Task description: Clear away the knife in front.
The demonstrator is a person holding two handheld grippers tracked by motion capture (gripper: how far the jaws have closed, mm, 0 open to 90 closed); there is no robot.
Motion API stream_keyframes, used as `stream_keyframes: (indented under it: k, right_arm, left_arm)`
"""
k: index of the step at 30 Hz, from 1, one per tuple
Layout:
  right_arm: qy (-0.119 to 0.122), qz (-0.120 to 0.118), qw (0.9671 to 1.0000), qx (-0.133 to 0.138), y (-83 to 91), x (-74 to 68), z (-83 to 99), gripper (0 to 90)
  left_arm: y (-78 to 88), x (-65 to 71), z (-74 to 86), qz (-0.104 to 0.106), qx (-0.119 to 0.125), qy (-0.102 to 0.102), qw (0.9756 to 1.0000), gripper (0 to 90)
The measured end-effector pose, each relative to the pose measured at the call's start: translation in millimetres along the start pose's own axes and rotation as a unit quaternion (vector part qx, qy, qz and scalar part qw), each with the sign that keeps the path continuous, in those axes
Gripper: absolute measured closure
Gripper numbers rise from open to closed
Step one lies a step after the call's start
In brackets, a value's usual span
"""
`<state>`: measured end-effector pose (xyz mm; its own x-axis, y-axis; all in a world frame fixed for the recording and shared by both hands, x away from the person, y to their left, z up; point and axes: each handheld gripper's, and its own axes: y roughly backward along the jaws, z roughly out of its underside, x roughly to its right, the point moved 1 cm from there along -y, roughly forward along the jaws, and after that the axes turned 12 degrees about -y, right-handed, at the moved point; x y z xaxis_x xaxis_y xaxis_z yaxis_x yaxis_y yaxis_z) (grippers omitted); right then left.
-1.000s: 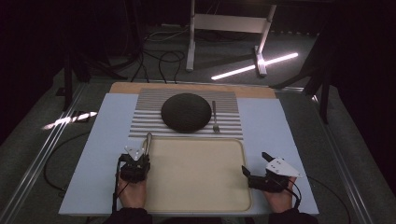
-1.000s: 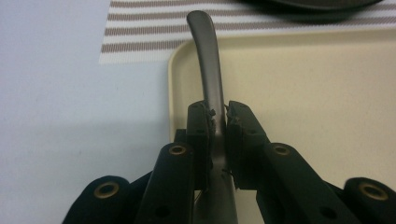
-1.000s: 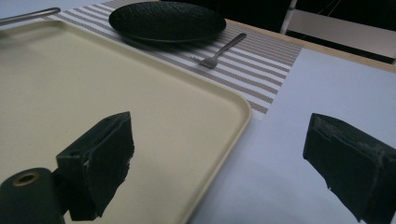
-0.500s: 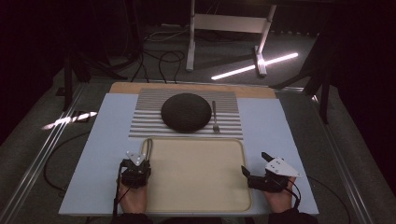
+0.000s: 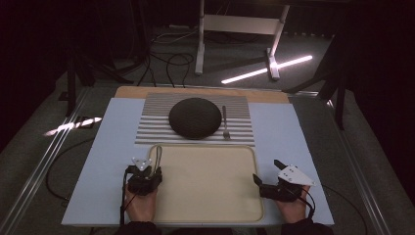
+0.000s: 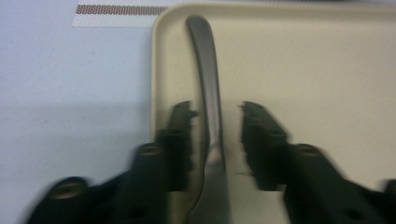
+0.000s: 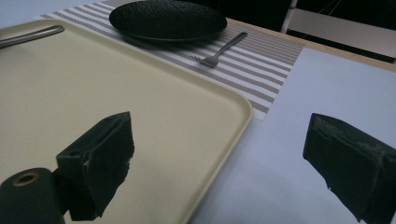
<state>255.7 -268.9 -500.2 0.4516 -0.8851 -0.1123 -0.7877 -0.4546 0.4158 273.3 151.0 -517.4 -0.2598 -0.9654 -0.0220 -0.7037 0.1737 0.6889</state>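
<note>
**Mia:** Start on the left. What is the left gripper (image 6: pixel 215 108) doing?

**Tom:** Its jaws have just been opening. Now they stand a little way apart. The long grey metal piece of cutlery (image 6: pixel 210 88) lies between them, but the pads are not pressing on it.

**Mia:** So it lets go?

**Tom:** Yes. A second ago the cutlery stuck up from the gripper. Now it lies flat on the flat cream plastic tray (image 5: pixel 210 147), right along the tray's left rim. I can't tell if it is a knife or a spoon.

**Mia:** What does that mean for the job?

**Tom:** I think putting it down on the tray is done. The left gripper only has to pull back without bumping it.

**Mia:** What sits behind the tray?

**Tom:** A striped brown and white mat (image 5: pixel 151 127). On it is a round black plate (image 5: pixel 195 117), and just to the right of the plate lies a small grey metal fork (image 5: pixel 225 122). All of it rests on a pale blue table cover (image 5: pixel 98 161).

**Mia:** And over on the right?

**Tom:** The right gripper (image 5: pixel 266 171) waits by the tray's right rim. Its jaws are wide apart and hold nothing. Maybe the fork goes on the tray next.
</note>
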Motion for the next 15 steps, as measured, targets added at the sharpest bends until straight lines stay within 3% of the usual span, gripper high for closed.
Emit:
stream_keyframes:
  k: [4,7,11,15]
  right_arm:
    - [0.0,0.0,1.0,0.0,-0.5,0.2,-0.3,8.4]
    - [0.0,0.0,1.0,-0.002,-1.5,-0.1,-0.1,8.4]
    - [-0.001,0.0,1.0,-0.002,-1.9,0.3,-0.3,8.4]
    - [0.001,-0.003,1.0,-0.002,-1.7,-0.5,0.0,8.4]
  left_arm:
    - [4.7,-7.5,-6.5,0.03,0.032,0.012,0.9989,31.2]
    - [7.8,-13.3,-10.4,0.086,0.062,0.019,0.9942,15.9]
    - [13.4,-14.6,-17.1,0.089,0.087,-0.01,0.9922,0.2]
    - [19.6,-15.3,-25.0,0.073,0.1,-0.051,0.9909,0.0]
